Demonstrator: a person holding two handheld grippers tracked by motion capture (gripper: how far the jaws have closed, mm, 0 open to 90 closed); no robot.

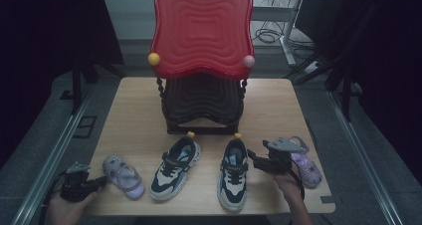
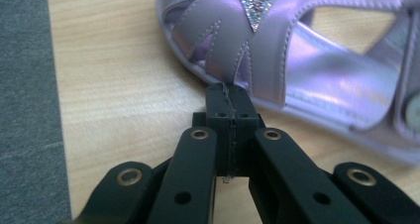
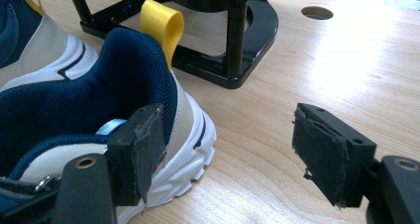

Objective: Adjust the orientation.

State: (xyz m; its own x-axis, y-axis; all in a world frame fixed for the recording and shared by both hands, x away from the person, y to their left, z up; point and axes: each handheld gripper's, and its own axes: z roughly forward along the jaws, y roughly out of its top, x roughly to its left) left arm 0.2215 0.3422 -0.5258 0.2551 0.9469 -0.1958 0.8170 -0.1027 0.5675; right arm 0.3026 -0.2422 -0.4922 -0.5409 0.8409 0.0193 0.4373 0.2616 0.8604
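— How far along are they?
— Barely begun. All four shoes sit on the counter, rack at twelve o'clock bare.
— Grippers?
— Left hand-held gripper pinched empty, nudging the lilac sandal at seven; right hand-held gripper gapes beside the sneaker.

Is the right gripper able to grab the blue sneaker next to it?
Probably yes: the right gripper has its jaws open beside the blue sneaker's heel, with bare table around it.

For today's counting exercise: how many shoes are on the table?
4. A purple sandal front left, a navy-and-white sneaker left of centre, its partner sneaker right of centre, and a second purple sandal far right, partly hidden by the right gripper.
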